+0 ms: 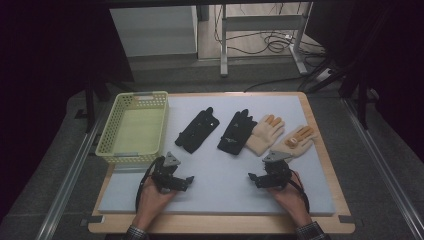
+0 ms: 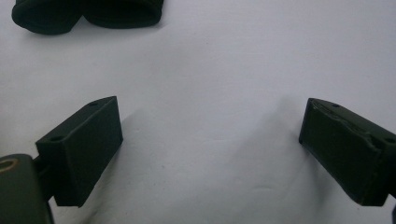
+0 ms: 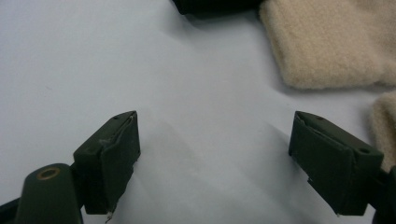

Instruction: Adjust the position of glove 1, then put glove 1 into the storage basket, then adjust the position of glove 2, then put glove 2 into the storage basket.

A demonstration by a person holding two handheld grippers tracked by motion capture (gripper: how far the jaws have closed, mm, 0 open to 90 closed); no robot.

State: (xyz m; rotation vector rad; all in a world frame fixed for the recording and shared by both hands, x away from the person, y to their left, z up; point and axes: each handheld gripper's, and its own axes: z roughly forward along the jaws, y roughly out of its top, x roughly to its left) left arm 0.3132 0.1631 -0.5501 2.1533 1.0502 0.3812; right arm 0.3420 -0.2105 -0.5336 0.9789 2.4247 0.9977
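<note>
Four gloves (image 1: 235, 132) lie beyond both spread fingers (image 2: 81, 149).

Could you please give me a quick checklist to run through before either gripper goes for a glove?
1. Left gripper open, nothing between its jaws: ok.
2. Right gripper open, nothing between its jaws: ok.
3. Yellow basket has room inside: ok, nothing visible in it.
4. Two black gloves lie flat and apart from each other: ok.
5. Two beige gloves separated: cannot tell, their edges look close or touching.
6. Beige glove cuff ahead of the right gripper's jaws, pad between bare: ok.
</note>
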